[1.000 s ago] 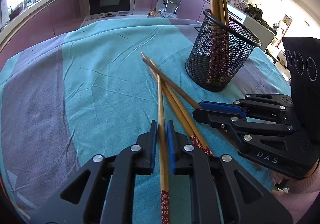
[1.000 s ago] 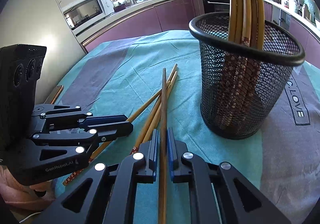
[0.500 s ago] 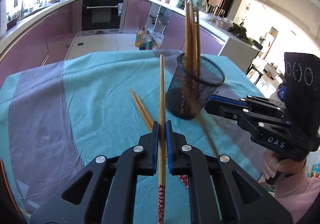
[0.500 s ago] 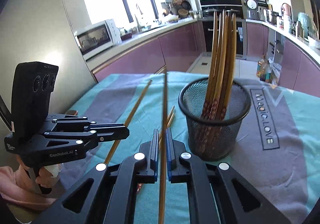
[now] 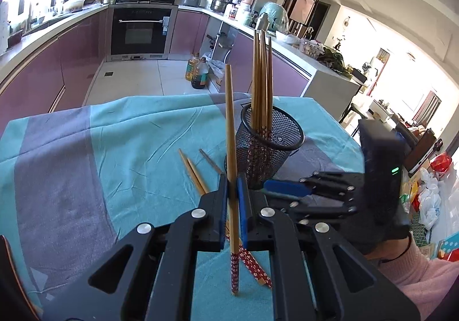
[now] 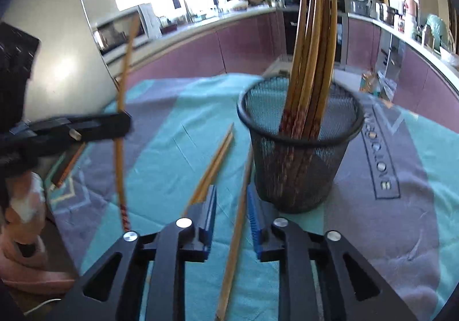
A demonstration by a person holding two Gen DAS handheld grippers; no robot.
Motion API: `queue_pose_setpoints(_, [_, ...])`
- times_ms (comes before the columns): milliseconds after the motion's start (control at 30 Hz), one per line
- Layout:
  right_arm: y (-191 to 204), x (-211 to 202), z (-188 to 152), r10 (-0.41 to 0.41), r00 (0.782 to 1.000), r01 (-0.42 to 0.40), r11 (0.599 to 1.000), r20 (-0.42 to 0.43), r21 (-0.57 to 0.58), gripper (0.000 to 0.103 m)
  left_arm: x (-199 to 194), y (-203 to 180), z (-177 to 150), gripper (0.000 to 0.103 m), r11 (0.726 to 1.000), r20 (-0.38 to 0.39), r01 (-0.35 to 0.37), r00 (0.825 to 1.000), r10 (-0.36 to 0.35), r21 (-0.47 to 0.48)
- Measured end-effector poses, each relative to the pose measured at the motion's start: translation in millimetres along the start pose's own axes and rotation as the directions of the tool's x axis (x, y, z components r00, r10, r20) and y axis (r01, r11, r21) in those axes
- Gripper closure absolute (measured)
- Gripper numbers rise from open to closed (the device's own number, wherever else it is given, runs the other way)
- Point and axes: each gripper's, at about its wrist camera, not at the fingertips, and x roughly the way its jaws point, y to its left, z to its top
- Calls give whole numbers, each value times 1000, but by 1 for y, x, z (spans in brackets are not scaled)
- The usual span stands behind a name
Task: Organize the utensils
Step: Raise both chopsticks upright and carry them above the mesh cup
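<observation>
While our left gripper (image 5: 233, 192) is pinched tight on a single chopstick (image 5: 230, 131), we hold that stick nearly upright above the cloth, its red flowered end hanging below the jaws and its plain tip rising level with the bundle in the holder. Our right wrist view shows the same left gripper (image 6: 126, 123) from the side, clamped about midway along the stick (image 6: 122, 109).

Our right gripper (image 6: 231, 206) stands wide open. A blurred chopstick (image 6: 238, 223) runs through the gap between its blue pads (image 6: 210, 206) and touches neither of them clearly; we cannot tell whether it lies on the cloth or is in the air. From the left wrist view we see the right gripper (image 5: 289, 187) low beside the foot of the holder, though its grip is not readable from there.

The black mesh holder (image 6: 301, 154) stands upright on the teal and grey tablecloth (image 5: 129, 149), with a bundle of chopsticks (image 6: 312, 43) standing in it, patterned ends down. Just left of the holder, two more chopsticks (image 6: 216, 160) lie side by side on the cloth, running under the right gripper's left finger. In the left view their red flowered ends (image 5: 255, 266) show below our left gripper's jaws.
</observation>
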Motion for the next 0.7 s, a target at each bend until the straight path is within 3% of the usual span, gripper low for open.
queue_pose_setpoints(167, [0, 21, -8, -37, 999, 37, 999, -36, -5, 79, 0, 1, 0, 95, 1000, 2, -2, 1000, 2, 0])
queue_pose_setpoints(233, [2, 23, -8, -57, 998, 57, 998, -31, -19, 83, 0, 1, 0, 95, 1000, 1, -1, 1000, 1, -1])
queue_pose_setpoints(267, [1, 23, -8, -57, 998, 56, 998, -32, -16, 94, 0, 2, 0, 95, 1000, -1, -1, 1000, 1, -2])
queue_pose_setpoints(433, [-4, 17, -10, -22, 1000, 22, 1000, -18, 15, 97, 0, 1, 1, 95, 1000, 0, -1, 1000, 1, -2])
queue_pose_setpoints(700, [-24, -40, -4, 81, 987, -90, 994, 140, 59, 97, -6, 0, 8, 95, 1000, 22, 10, 1000, -11, 8])
